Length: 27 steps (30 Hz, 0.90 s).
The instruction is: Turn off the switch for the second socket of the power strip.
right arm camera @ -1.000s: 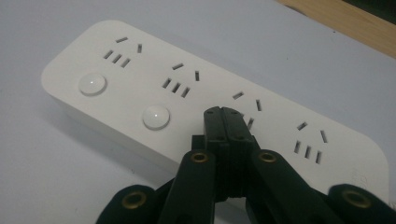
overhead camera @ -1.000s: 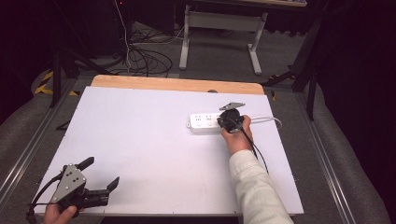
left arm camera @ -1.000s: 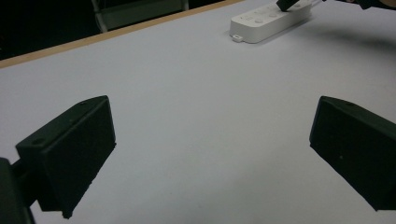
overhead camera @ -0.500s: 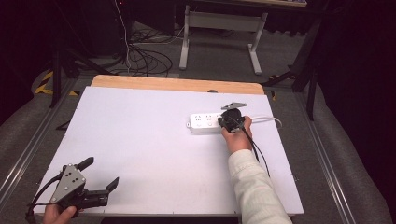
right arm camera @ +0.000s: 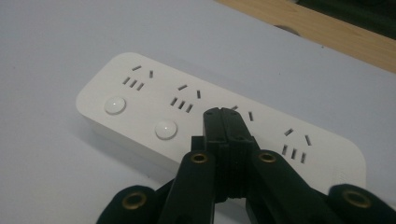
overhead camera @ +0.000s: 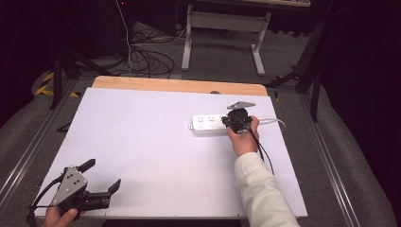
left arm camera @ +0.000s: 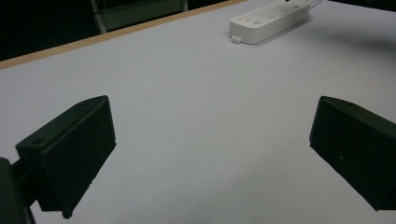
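Pressing its closed jaws onto the white power strip (overhead camera: 213,124) at the table's (overhead camera: 142,137) far right, your right gripper (right arm camera: 226,122) holds nothing; your left gripper (overhead camera: 100,178) sits wide apart at the near-left corner.

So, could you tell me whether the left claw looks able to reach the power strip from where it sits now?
Probably yes: bare table lies between the left claw and the power strip.

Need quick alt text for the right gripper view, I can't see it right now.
The right claw, jaws closed together, sits over a white power strip where its third button would be. Two round buttons show to its left.
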Each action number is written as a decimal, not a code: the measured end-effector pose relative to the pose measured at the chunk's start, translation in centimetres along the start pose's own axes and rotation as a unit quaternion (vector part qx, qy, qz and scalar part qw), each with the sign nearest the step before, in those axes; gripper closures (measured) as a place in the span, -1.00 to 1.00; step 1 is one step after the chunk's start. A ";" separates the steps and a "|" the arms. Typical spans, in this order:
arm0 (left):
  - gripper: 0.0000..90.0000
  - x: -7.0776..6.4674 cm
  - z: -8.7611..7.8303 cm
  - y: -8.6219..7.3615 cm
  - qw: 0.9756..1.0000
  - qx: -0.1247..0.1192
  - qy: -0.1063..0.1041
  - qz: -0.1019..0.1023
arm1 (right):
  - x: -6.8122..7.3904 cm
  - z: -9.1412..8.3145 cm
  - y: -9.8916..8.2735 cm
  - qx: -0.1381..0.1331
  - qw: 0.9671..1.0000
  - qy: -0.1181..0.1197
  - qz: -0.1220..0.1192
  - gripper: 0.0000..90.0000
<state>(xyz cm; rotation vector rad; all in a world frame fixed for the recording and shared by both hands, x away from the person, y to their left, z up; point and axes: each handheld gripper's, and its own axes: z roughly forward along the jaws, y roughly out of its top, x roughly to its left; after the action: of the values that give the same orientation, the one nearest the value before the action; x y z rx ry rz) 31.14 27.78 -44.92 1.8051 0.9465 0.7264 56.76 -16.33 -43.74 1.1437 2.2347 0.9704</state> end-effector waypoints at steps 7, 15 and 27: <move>-0.98 0.0 0.1 0.0 1.000 0.000 -0.003 -0.003 | 0.2 -1.3 0.3 -0.013 1.000 0.006 -0.005 1.00; -0.98 0.0 0.2 0.0 1.000 0.001 -0.003 -0.003 | 0.1 -2.7 0.7 -0.029 1.000 0.010 -0.003 1.00; -0.98 0.0 0.2 0.0 1.000 0.003 -0.004 -0.003 | 0.3 -3.7 0.8 -0.035 0.999 0.013 -0.012 0.94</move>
<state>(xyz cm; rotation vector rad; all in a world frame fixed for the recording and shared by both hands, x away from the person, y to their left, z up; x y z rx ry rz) 31.32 27.69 -44.97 1.8082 0.9486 0.7129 54.56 -17.14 -40.72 1.0781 2.2110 1.0517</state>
